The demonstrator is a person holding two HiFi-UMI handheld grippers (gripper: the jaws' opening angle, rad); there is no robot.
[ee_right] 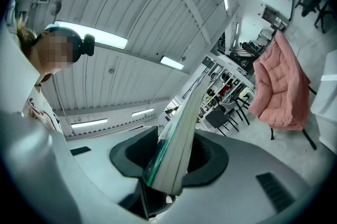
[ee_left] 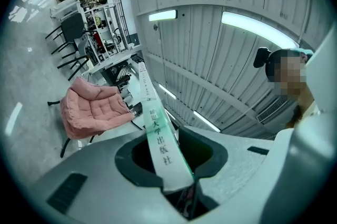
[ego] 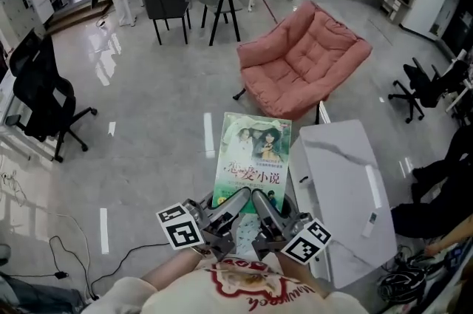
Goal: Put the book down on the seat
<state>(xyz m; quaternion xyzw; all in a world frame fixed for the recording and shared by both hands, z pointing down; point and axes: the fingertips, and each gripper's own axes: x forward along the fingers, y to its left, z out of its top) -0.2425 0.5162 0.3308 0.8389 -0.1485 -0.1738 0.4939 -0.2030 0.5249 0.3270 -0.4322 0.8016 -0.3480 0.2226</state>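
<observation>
My left gripper point(ego: 236, 200) and right gripper point(ego: 261, 202) are both pinching the near edge of the book point(ego: 253, 156), and their jaws are covering its lowest strip. I'm holding it in the air, cover up, with the white table point(ego: 347, 179) just to its right. The pink seat point(ego: 303, 57) is sitting further ahead, apart from the book. Dark chairs point(ego: 166, 6) are standing beyond, probably by desks.

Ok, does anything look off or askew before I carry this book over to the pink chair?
Nothing stands out. The book is pinched along its near edge by the left gripper and the right gripper, cover up and not visibly bent. The pink chair stands upright ahead, with its cushion in place.
</observation>
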